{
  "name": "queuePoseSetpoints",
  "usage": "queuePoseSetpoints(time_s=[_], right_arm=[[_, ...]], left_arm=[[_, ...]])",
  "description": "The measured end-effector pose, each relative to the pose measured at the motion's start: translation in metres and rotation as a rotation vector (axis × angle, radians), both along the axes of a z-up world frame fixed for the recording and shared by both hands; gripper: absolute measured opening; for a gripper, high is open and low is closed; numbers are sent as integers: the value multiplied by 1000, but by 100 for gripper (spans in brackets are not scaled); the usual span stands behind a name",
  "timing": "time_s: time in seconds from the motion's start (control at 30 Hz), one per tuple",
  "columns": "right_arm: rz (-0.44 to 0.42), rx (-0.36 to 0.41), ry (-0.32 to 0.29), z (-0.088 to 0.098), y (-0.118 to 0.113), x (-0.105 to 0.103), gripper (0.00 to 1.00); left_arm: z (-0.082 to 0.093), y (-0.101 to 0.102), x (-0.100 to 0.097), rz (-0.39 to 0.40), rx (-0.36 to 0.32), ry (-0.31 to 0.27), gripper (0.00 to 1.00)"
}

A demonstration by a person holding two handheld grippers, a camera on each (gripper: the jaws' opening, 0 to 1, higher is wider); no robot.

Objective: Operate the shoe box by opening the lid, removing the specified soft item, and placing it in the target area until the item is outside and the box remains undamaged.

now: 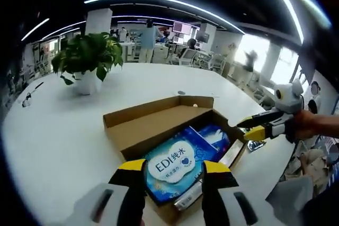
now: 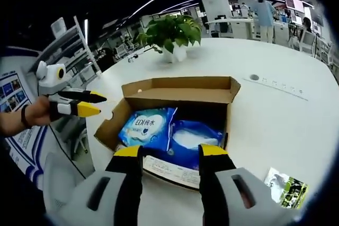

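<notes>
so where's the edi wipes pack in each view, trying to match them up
Left gripper view: the EDI wipes pack lies in the open cardboard box, low in the picture just above the left gripper.
Right gripper view: the pack sits in the left half of the box, above the right gripper.
Shared landmark: the potted plant on the white table beyond the box.

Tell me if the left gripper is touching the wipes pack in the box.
Apart. Right gripper view shows the left gripper off the box's side, away from the wipes pack.
</notes>
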State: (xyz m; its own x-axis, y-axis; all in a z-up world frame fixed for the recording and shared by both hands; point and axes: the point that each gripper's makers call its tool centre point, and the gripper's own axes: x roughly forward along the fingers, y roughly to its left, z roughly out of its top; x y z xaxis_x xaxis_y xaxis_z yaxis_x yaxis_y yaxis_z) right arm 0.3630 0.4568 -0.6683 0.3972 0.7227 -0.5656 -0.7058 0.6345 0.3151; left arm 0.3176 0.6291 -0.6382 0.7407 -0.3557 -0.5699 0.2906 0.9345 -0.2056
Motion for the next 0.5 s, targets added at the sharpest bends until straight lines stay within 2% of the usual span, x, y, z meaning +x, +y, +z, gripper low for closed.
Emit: queuePoseSetpoints(time_s=[0.5], right_arm=[[16, -10, 32, -12, 19, 13, 35]], left_arm=[[6, 6, -23, 24, -24, -7, 41]])
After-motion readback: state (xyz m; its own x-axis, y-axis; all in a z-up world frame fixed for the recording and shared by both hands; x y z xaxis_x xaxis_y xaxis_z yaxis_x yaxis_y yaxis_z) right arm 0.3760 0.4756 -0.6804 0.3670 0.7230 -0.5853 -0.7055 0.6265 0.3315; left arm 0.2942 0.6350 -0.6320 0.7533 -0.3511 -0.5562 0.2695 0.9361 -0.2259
